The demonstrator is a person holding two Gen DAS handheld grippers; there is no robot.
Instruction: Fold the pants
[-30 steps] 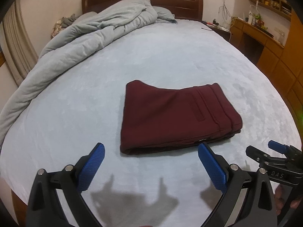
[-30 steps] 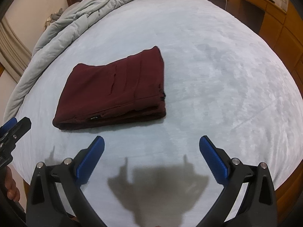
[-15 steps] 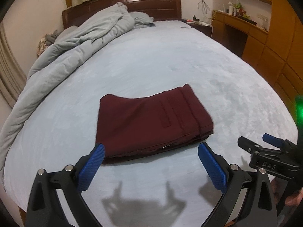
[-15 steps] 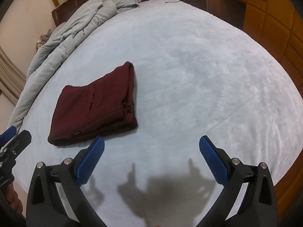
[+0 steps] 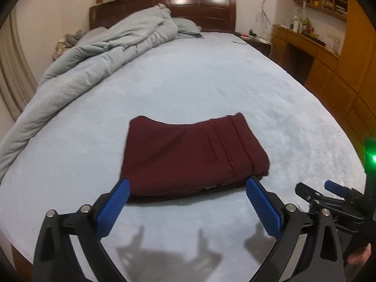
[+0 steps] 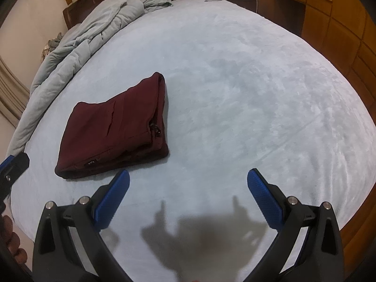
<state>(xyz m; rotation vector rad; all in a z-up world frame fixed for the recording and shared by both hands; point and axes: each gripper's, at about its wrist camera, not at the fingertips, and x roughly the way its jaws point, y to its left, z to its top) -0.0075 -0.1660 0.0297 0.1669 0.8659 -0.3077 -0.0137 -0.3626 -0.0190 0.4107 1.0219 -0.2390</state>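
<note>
Only the right view shows the folded pants (image 6: 112, 129) zipper; both grippers' jaws gape, empty.

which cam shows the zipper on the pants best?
Right wrist. It looks at the pants from their right end, so the zipper shows in the layered edge. Left wrist faces the pants head-on along the long side: top face, pocket seams and a small tag show, but no zipper can be made out.

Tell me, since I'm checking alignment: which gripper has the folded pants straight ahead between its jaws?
The left gripper: the maroon pants sit centred beyond its open jaws. From the right gripper, the pants lie off to its left, only bed sheet ahead.
</note>
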